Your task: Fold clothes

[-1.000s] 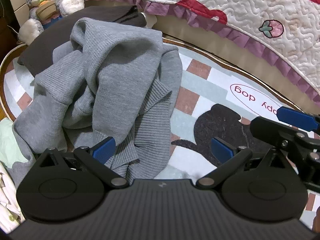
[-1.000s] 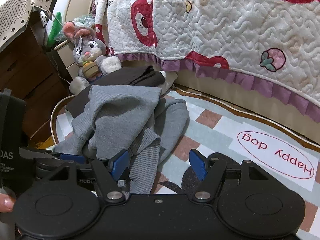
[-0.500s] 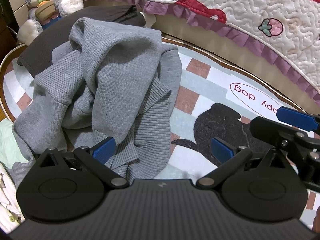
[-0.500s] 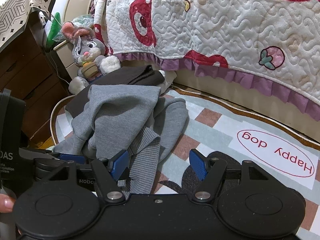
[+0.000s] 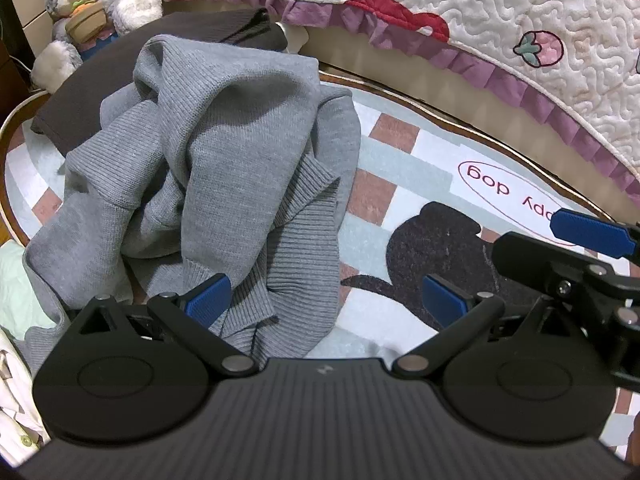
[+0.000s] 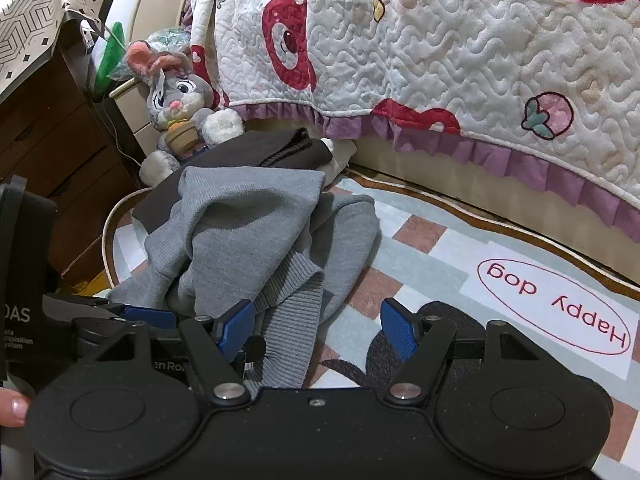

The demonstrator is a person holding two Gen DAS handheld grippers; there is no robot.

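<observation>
Both tools — left (image 5: pixel 326 300), right (image 6: pixel 318 328) — agape, empty, above gray sweater's (image 5: pixel 224 160) ribbed hem

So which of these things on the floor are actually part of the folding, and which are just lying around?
Part of the job:
- grey sweater, crumpled on the rug
- dark garment under and behind it, probably waiting its turn
- left gripper and right gripper, both open

Just lying about:
- plush rabbit
- quilted bedspread
- wooden drawers
</observation>
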